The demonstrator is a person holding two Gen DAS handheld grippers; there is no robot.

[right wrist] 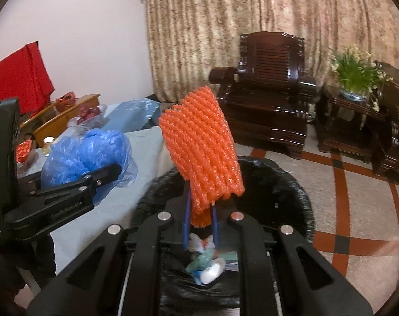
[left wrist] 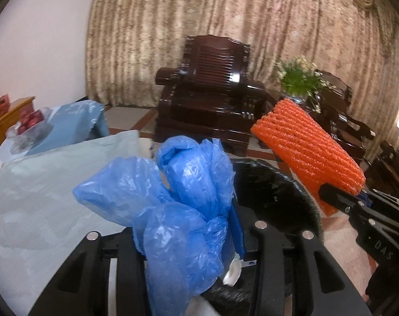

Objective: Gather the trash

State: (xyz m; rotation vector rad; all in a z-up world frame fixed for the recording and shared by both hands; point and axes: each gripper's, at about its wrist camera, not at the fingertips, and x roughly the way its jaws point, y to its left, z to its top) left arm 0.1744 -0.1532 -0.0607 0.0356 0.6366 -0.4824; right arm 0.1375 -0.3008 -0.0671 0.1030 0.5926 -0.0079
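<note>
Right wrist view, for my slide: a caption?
Right gripper holds orange foam net above black-lined trash bin.

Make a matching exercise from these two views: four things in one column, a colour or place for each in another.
1 plastic bag
2 foam net
3 bin liner
4 flowers

a black
b held in the right tongs
c on a dark side table
d held in the left tongs

Pairs: 1-d, 2-b, 3-a, 4-c
</note>
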